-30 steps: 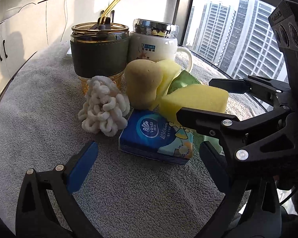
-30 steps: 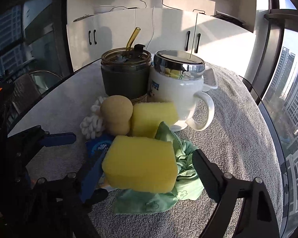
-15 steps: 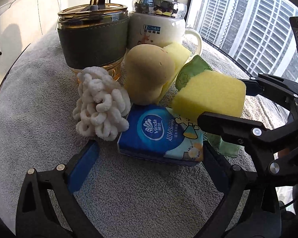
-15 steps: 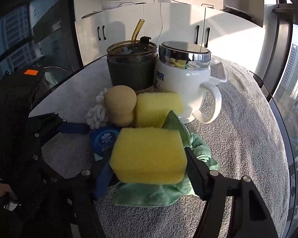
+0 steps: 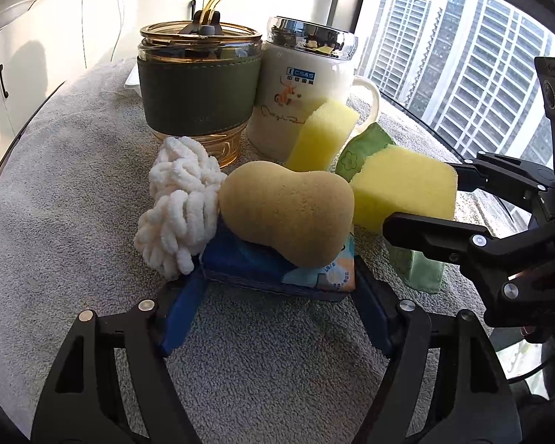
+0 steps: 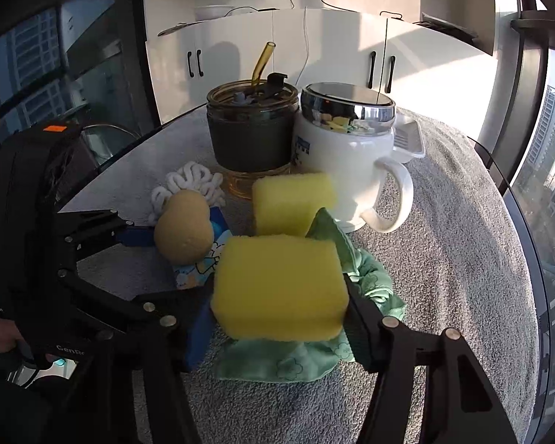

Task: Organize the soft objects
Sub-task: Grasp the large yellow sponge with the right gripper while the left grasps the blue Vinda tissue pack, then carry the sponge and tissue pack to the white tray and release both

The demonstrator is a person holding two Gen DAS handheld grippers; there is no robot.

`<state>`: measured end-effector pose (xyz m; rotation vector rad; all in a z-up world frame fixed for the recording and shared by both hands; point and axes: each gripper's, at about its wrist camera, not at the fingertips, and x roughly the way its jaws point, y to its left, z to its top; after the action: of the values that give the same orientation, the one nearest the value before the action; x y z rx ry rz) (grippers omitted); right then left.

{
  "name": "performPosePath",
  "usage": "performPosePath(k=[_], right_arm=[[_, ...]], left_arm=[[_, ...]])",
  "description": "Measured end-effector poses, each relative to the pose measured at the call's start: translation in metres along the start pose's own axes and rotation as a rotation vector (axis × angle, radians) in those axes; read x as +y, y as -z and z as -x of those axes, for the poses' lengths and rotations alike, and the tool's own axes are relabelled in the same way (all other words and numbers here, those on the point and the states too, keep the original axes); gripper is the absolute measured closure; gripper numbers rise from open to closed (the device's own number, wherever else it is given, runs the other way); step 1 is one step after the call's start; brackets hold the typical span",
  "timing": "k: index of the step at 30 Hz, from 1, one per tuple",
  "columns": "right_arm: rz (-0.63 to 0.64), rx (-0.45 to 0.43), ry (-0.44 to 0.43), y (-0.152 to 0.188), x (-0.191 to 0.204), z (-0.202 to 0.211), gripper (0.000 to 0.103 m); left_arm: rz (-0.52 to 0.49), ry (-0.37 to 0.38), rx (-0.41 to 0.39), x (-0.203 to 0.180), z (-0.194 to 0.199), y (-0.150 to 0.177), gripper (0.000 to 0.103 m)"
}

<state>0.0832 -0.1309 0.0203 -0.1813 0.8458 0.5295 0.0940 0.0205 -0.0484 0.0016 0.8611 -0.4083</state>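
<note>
While right claw (image 6: 279, 320) clamps yellow sponge (image 6: 280, 288) (blocky, porous), edges bulge.

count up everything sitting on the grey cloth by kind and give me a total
Yellow sponges: 2
Tan sponge: 1
White yarn bundle: 1
Tissue pack: 1
Green cloth: 1
Cups: 2
White tray: 1
Total: 9

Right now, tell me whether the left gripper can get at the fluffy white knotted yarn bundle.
Probably not directly: the left gripper is shut on the blue tissue pack, with the tan peanut-shaped sponge on top. The white yarn bundle sits just beside its left finger.
</note>
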Motion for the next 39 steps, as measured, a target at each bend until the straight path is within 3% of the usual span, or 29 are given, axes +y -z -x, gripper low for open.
performPosePath(k=[11,14,20,24,39], right_arm=[[0.007,-0.005,0.013,-0.003,0.005,0.008,0.041],[0.008,-0.012,0.018,-0.005,0.005,0.012,0.041],[0.005,-0.009,0.02,-0.004,0.005,0.015,0.041],[-0.002,-0.015,0.02,-0.004,0.003,0.017,0.041],[-0.011,-0.031,0.024,-0.005,0.0,0.021,0.041]], left_arm=[[-0.014,-0.009,0.052,-0.007,0.009,0.004,0.029],[-0.07,-0.015,0.081,-0.012,0.017,-0.003,0.029],[-0.232,-0.11,0.197,-0.015,0.006,-0.009,0.029],[-0.222,-0.116,0.174,-0.011,0.014,-0.014,0.029],[-0.138,-0.011,0.111,-0.004,0.029,-0.002,0.029]])
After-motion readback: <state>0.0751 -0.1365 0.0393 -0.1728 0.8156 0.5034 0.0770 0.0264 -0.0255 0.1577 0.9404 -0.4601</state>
